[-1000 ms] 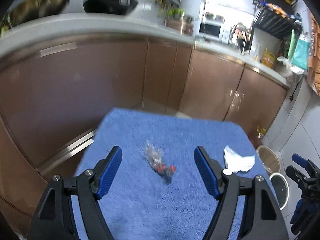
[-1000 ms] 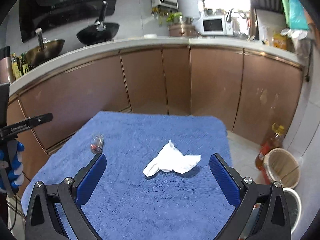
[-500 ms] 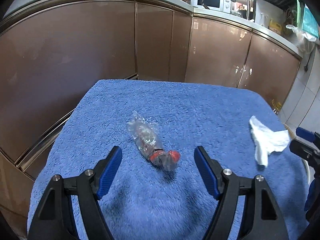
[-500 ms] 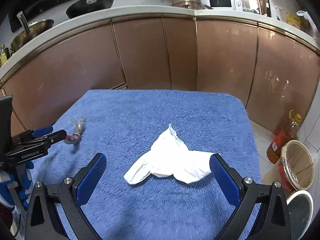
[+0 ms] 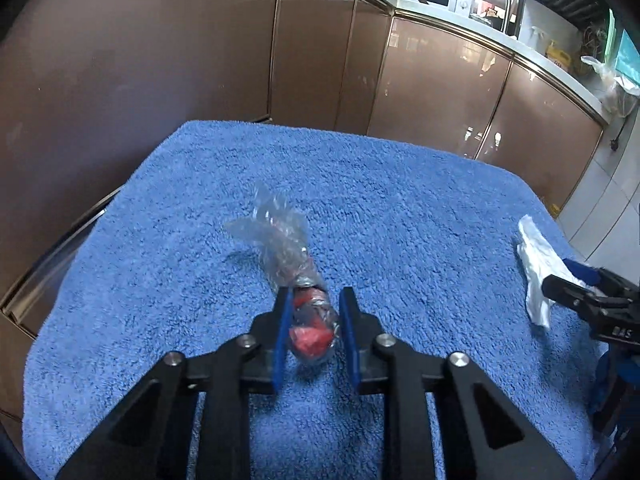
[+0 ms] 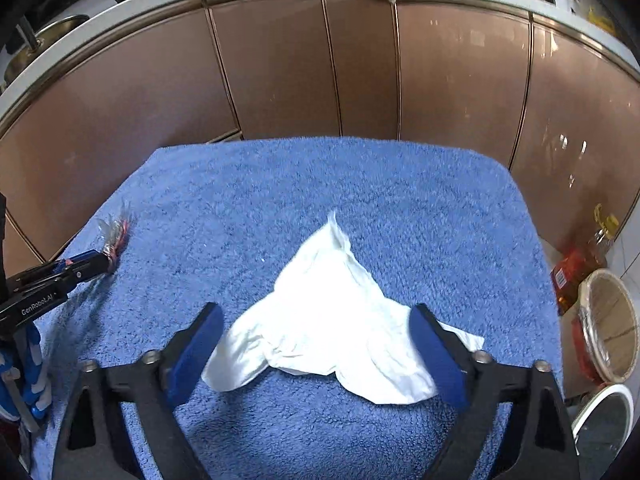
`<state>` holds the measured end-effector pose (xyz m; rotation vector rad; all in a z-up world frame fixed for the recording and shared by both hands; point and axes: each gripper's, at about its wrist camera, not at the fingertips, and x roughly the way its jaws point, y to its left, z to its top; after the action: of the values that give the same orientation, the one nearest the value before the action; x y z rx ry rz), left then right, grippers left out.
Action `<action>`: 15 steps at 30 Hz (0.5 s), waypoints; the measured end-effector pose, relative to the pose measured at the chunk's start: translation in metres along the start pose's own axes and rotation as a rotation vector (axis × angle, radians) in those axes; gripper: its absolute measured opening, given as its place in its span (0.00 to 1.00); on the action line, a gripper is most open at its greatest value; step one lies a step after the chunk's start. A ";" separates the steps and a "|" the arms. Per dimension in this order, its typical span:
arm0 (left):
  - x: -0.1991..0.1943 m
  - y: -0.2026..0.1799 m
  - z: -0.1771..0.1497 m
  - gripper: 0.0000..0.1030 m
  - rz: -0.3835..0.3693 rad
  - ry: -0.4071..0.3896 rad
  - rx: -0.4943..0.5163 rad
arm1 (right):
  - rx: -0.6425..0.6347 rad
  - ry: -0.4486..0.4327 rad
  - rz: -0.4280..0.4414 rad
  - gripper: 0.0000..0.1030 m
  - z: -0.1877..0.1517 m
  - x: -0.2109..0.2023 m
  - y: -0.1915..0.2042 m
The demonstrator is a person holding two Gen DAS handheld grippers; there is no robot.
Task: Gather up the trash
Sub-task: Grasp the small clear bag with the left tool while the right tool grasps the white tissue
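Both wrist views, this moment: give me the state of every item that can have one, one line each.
Left hand-held gripper: closing, pads at the plastic wrapper's red end.
Right hand-held gripper: wide, closing, astride the tissue, no grip.
Plastic wrapper: crumpled, lying on the blue towel.
Tissue: crumpled, flat on the towel.
Wicker bin: open-topped, on the floor.

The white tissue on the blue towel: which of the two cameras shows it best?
The right wrist view. There the crumpled tissue fills the middle, whole, lying between the closing fingers of the right gripper. The left wrist view catches it only small at the right edge, partly hidden by the right gripper.
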<state>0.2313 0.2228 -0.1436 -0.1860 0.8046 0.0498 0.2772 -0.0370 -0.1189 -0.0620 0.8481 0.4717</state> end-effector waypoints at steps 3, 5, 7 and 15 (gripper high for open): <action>0.002 0.005 0.000 0.18 -0.015 0.007 -0.022 | 0.034 0.013 0.019 0.70 0.000 0.003 -0.007; 0.004 0.006 0.001 0.17 -0.023 0.011 -0.031 | 0.057 0.021 0.028 0.64 0.001 0.005 -0.011; 0.004 0.007 0.002 0.17 -0.029 0.012 -0.033 | 0.074 0.021 0.031 0.58 0.001 0.006 -0.014; 0.006 0.009 0.003 0.15 -0.036 0.015 -0.036 | 0.107 0.016 0.021 0.25 -0.001 -0.001 -0.024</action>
<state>0.2361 0.2317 -0.1472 -0.2348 0.8158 0.0288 0.2863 -0.0587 -0.1222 0.0421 0.8888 0.4455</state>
